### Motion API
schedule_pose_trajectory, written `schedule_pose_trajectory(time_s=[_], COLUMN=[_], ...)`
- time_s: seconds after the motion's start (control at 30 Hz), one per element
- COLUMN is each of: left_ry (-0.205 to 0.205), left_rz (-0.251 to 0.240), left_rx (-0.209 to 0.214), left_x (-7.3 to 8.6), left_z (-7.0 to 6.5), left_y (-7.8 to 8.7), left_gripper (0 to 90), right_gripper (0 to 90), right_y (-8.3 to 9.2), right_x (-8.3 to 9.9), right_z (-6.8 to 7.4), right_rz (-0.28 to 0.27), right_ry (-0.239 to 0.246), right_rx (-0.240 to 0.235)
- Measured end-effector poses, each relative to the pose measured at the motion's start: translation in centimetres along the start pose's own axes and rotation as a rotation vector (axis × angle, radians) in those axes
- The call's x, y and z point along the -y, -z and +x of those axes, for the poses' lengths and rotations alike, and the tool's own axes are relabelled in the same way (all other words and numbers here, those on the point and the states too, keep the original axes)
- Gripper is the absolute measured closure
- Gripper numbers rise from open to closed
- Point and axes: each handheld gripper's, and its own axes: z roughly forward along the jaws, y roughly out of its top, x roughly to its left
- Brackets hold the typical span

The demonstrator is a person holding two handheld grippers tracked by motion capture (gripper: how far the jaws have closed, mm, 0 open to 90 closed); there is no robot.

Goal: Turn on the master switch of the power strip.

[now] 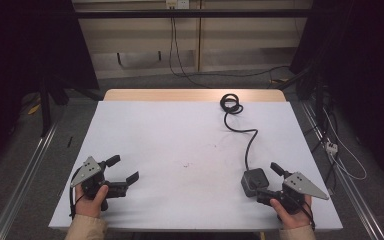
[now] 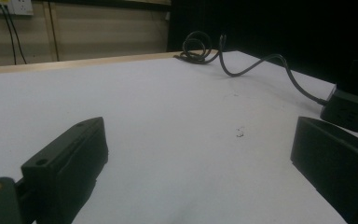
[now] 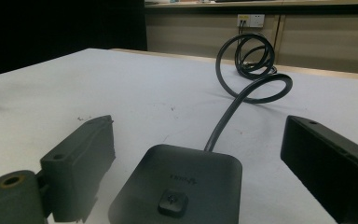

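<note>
The table (image 1: 180, 130) carries a white top with a bare wood strip along its far edge. Both hands work close to the near edge. The middle and left of the top lie open, marked by a few small specks (image 1: 186, 164) near the centre.

A black box (image 1: 254, 181) sits on the top near the right near corner, just ahead of the right gripper (image 1: 266, 181). The box has rounded corners and a small square button (image 3: 172, 203) on its upper face. A black cable (image 1: 247, 137) leaves its far side, bends across the right half of the top and ends in a loose coil (image 1: 231, 103) at the far edge. The coil rests partly on the wood strip. The right edge of the table is near the box and the right hand (image 1: 290, 212).

Left gripper (image 1: 122, 169): jaws set wide apart, gripping nothing, with bare table between them in the left gripper view. It sits near the left near corner, well apart from the box. The left hand (image 1: 91, 200) holds it from behind.

Right gripper: jaws also wide apart. In the right gripper view the box lies between them at the near end, with a visible gap to each jaw. The high view shows the near jaw just beside the box; contact there cannot be confirmed. The box rests flat on the table.
</note>
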Motion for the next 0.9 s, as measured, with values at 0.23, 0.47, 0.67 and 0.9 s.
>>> schedule_pose_trajectory(time_s=[0.23, 0.47, 0.67, 0.9], left_ry=[0.002, -0.002, 0.002, 0.0], left_rz=[-0.004, -0.001, -0.002, -0.003], left_rx=[-0.004, -0.004, -0.009, -0.012], left_x=[0.0, 0.0, 0.0, 0.0], left_z=[0.0, 0.0, 0.0, 0.0], left_y=[0.0, 0.1, 0.2, 0.2], left_gripper=[3.7, 3.7, 3.6, 3.6], right_gripper=[15.9, 23.5, 31.4, 43.4], right_y=[0.1, 0.2, 0.2, 0.3], right_x=[-0.3, -0.6, -0.8, -1.1], right_z=[-0.2, -0.5, -0.7, -0.9], right_rz=[0.011, 0.016, 0.025, 0.038], right_ry=[-0.001, -0.017, -0.02, -0.025], right_rx=[0.002, 0.0, -0.006, -0.035])
